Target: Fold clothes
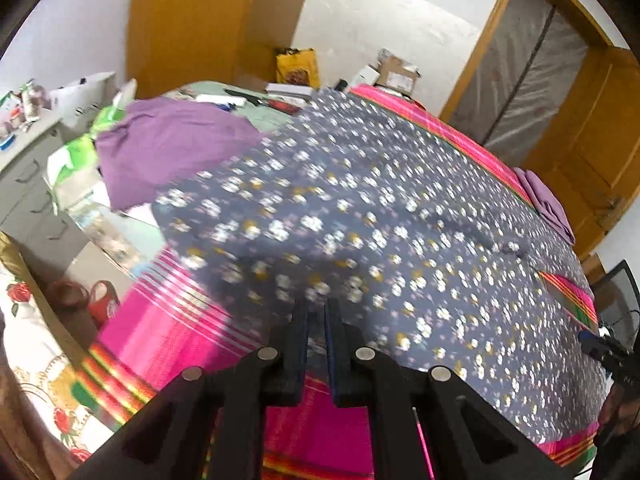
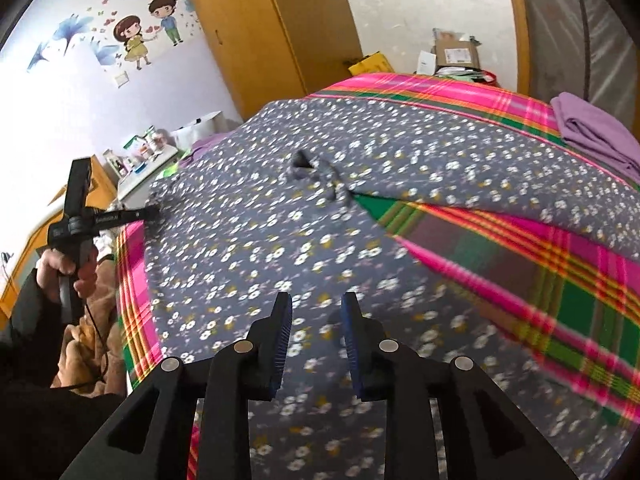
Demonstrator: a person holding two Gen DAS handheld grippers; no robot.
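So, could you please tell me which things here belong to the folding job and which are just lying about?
For the job:
- floral garment, spread on the plaid bedspread
- left claw, closed on its edge
- right claw, open above it
- folded purple cloth
- loose purple garment

Lying about:
- cardboard boxes
- yellow bag
- red slippers

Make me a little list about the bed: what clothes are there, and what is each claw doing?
bed cover: pink plaid sheet
main cloth: blue flowered dress, spread over the bed
left claw: nearly closed, pinching the dress edge
right claw: open above the dress, holding nothing
folded cloth: purple, at the far side
loose cloth: purple shirt, near the pillow end
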